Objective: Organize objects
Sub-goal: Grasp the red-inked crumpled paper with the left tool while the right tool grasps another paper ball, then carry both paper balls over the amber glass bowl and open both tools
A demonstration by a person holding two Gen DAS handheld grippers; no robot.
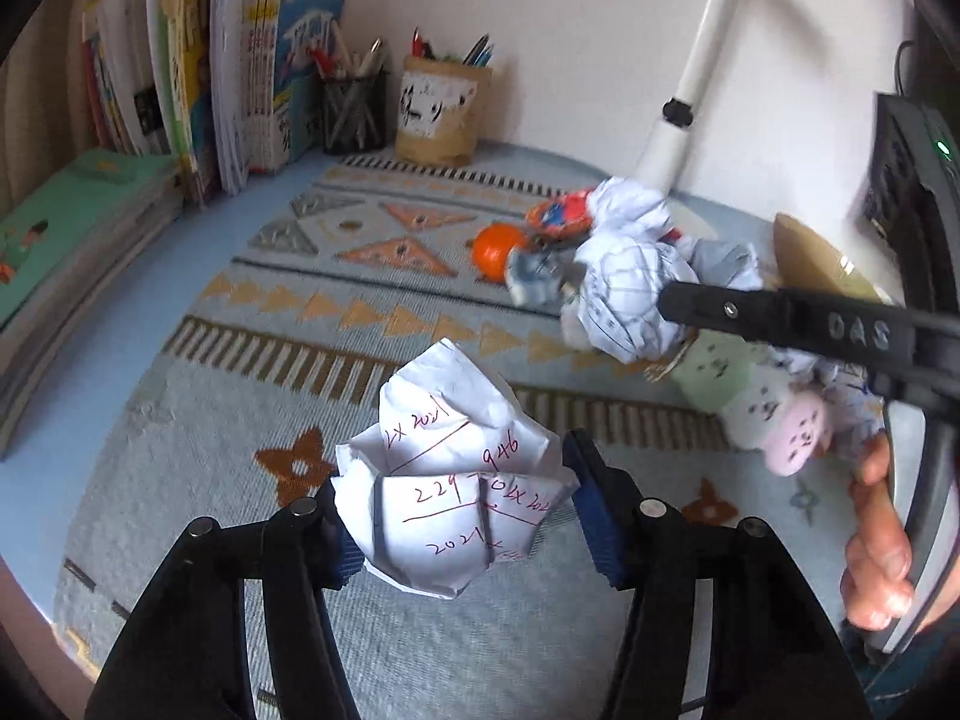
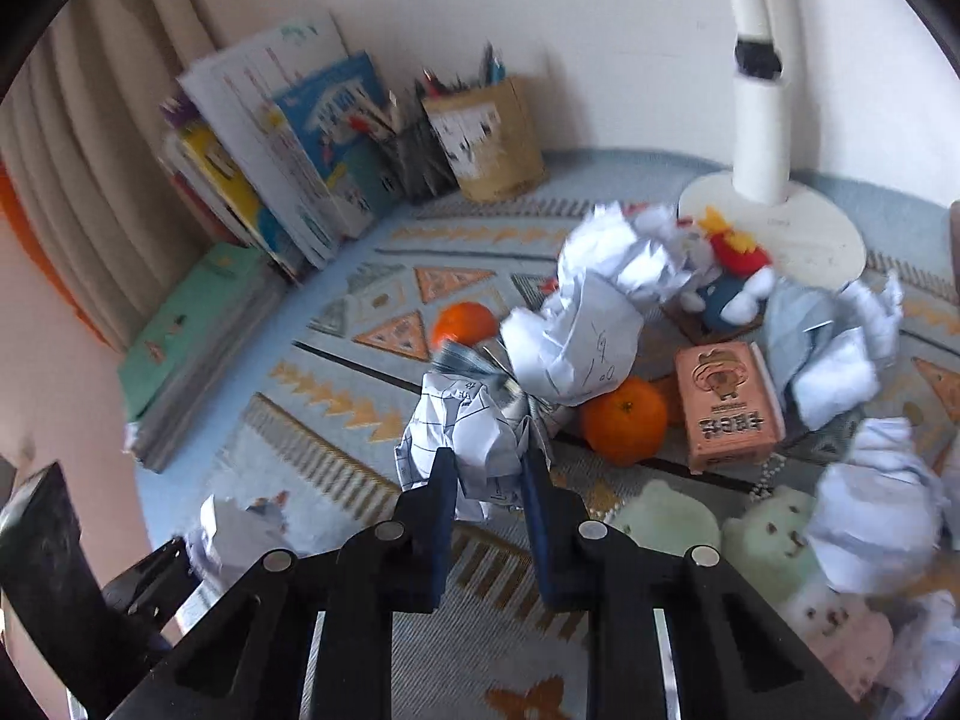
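A crumpled paper ball with red handwriting (image 1: 456, 492) sits between the fingers of my left gripper (image 1: 456, 501), and both blue pads press its sides; it is held just above the patterned mat (image 1: 252, 420). My right gripper (image 2: 487, 462) is shut on a crumpled sheet of blue-grid paper (image 2: 468, 438). In the left wrist view that same grid paper (image 1: 624, 294) shows ahead of the right gripper's black finger (image 1: 774, 321), with a hand (image 1: 876, 546) behind it. Seen from the right wrist, the left gripper's finger (image 2: 150, 576) and its paper (image 2: 234, 531) lie at lower left.
More paper wads (image 2: 600, 324) (image 2: 870, 534) lie among two oranges (image 2: 624, 420) (image 2: 465, 324), a pink box (image 2: 726, 414), plush toys (image 2: 762, 540) (image 2: 732, 276) and a white lamp base (image 2: 780, 228). Books (image 1: 198, 96) and pen holders (image 1: 441, 111) line the back left wall.
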